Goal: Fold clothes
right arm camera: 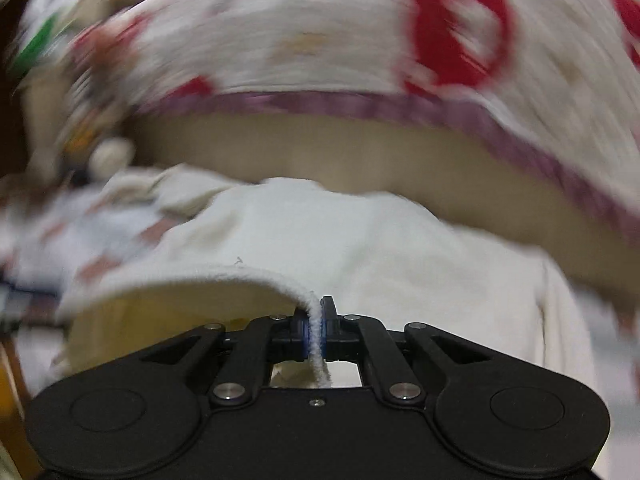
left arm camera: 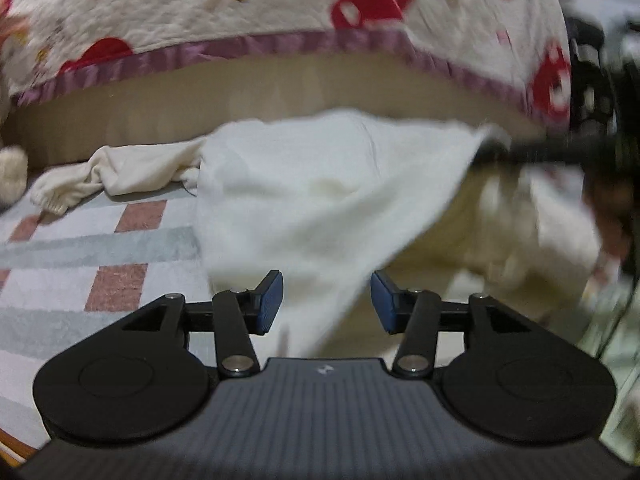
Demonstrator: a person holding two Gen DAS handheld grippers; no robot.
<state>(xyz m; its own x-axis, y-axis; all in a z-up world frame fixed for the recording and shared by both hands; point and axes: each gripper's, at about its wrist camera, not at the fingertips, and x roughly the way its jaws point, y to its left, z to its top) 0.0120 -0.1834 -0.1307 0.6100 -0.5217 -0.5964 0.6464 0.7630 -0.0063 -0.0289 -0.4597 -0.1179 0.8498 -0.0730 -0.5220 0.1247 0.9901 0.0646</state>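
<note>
A cream-white garment [left arm camera: 312, 192] lies on a checked sheet, one side lifted into a slanting flap. A crumpled sleeve [left arm camera: 120, 172] trails off to its left. My left gripper [left arm camera: 326, 306] is open, and the flap's lower tip hangs in the gap without touching the blue pads [left arm camera: 270, 304]. In the right wrist view my right gripper [right arm camera: 317, 328] is shut on the garment's [right arm camera: 360, 240] thick fuzzy hem, which arches up and away to the left. A dark blurred bar [left arm camera: 540, 152] at the flap's upper right corner looks like that gripper.
A white quilt [left arm camera: 240, 12] with red prints and a purple border bulges across the back, also blurred in the right wrist view [right arm camera: 320, 40]. Below it runs a beige band [left arm camera: 280, 88]. The grey, white and pink checked sheet [left arm camera: 100, 248] spreads to the left.
</note>
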